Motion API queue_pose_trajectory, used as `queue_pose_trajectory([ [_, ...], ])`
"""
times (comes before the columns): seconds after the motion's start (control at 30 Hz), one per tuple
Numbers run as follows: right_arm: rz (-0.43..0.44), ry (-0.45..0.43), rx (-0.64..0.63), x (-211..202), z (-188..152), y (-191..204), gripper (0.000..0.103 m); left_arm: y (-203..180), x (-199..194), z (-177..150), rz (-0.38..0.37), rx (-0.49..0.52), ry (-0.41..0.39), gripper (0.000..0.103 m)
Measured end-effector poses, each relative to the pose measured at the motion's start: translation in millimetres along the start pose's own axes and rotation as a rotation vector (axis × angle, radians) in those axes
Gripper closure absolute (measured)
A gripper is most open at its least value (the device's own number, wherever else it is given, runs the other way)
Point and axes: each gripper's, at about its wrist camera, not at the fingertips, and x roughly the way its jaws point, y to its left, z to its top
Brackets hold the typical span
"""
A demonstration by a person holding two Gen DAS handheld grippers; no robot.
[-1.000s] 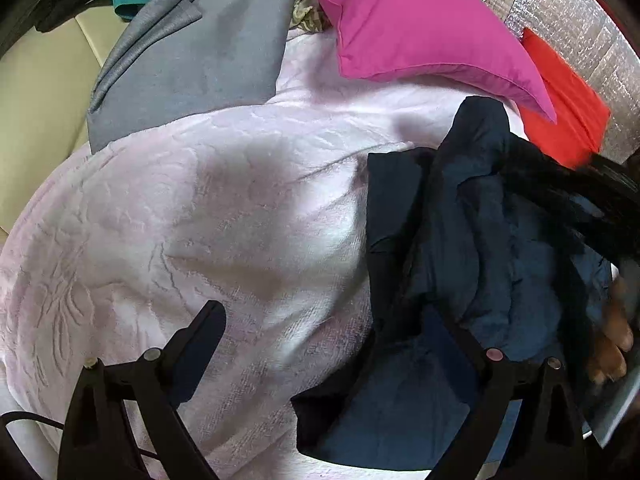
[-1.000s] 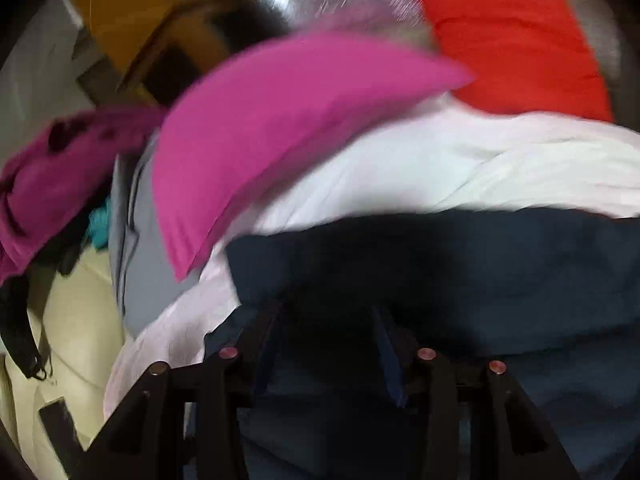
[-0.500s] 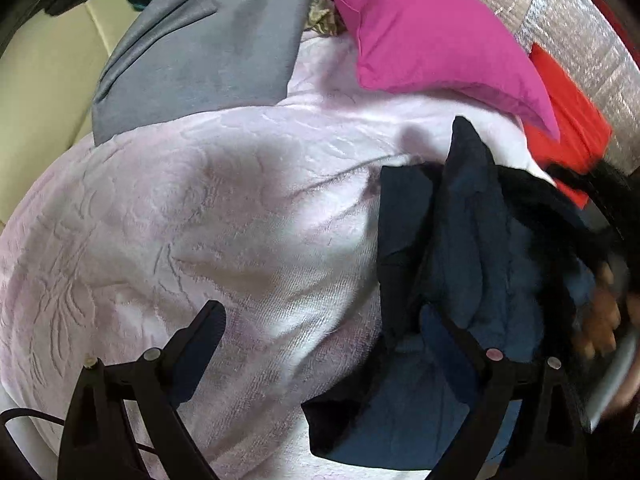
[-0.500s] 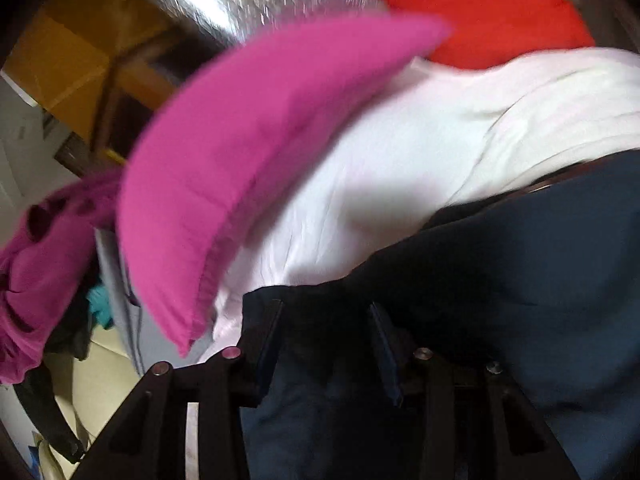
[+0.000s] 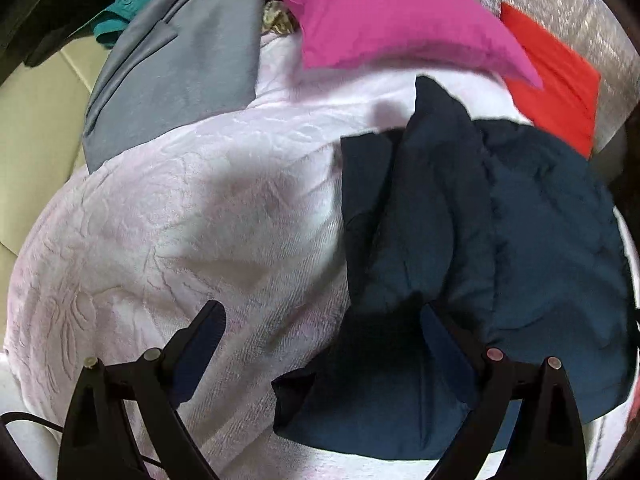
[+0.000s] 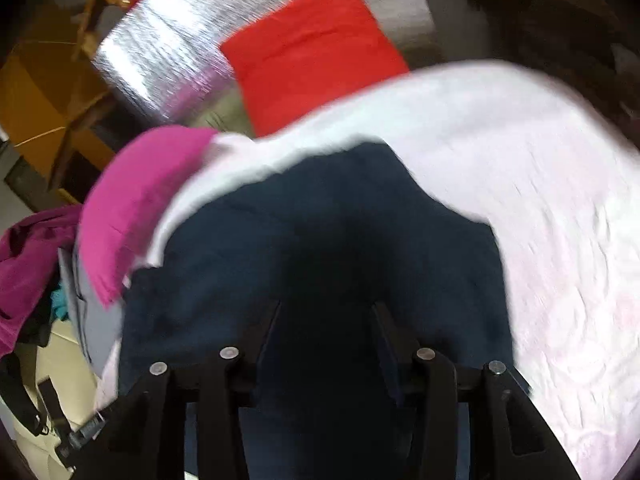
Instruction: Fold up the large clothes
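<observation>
A dark blue garment point(image 5: 460, 220) lies bunched in folds on the pale pink blanket point(image 5: 200, 220), right of the middle in the left wrist view. My left gripper point(image 5: 320, 312) stands wide open just above it, one finger over the blanket and the other over the garment's near edge, with nothing pinched. In the blurred right wrist view the same garment point(image 6: 340, 220) fills the gap of my right gripper point(image 6: 326, 308). Its jaws are opening, and the cloth still sits between the pads.
A magenta pillow point(image 5: 392, 12) and a red cloth point(image 5: 560, 80) lie at the far edge of the blanket against silver foil point(image 6: 172, 52). A grey garment point(image 5: 176, 64) and a teal one point(image 5: 120, 16) lie far left on a beige sofa point(image 5: 32, 120).
The right gripper swung a long way sideways with the blue cloth. The hand that showed at the right of the left wrist view is gone. The garment now spreads wider to the right.
</observation>
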Motion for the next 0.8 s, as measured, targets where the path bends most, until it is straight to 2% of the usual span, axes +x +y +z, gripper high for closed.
queue_pose_trajectory([
  [0.13,0.073,-0.024,0.029,-4.1,-11.9,-17.2,0.053,5.7,-5.6,-2.2,-0.006,-0.029,0.006,0.005],
  [0.17,0.110,-0.034,0.045,-11.7,-14.9,-20.0,0.050,6.0,-9.9,-3.0,-0.012,-0.030,-0.001,0.005],
  [0.23,0.165,-0.063,0.076,-31.7,-20.9,-27.2,0.036,4.7,-22.1,-4.6,-0.036,-0.017,-0.026,0.005],
  [0.27,0.197,-0.084,0.094,-43.7,-26.1,-32.7,0.031,3.8,-32.3,-5.3,-0.072,-0.008,-0.052,0.005],
  [0.37,0.296,-0.094,0.136,-65.1,-47.3,-44.1,0.027,2.5,-49.1,-9.1,-0.177,-0.005,-0.072,0.005],
  [0.43,0.332,-0.075,0.161,-73.2,-66.8,-47.9,0.026,2.6,-50.6,-13.5,-0.234,-0.015,-0.036,0.005],
  [0.53,0.363,-0.063,0.190,-76.4,-94.5,-54.8,0.025,5.1,-42.7,-25.5,-0.356,-0.077,0.102,0.005],
  [0.57,0.375,-0.060,0.210,-78.5,-102.1,-59.1,0.024,6.8,-41.8,-28.5,-0.372,-0.093,0.116,0.005],
  [0.63,0.396,-0.048,0.249,-72.8,-112.8,-62.8,0.024,10.1,-42.6,-37.8,-0.378,-0.116,0.133,0.005],
  [0.8,0.354,-0.041,0.280,-62.3,-121.9,-67.3,0.023,14.4,-40.3,-48.8,-0.299,-0.112,0.133,0.005],
])
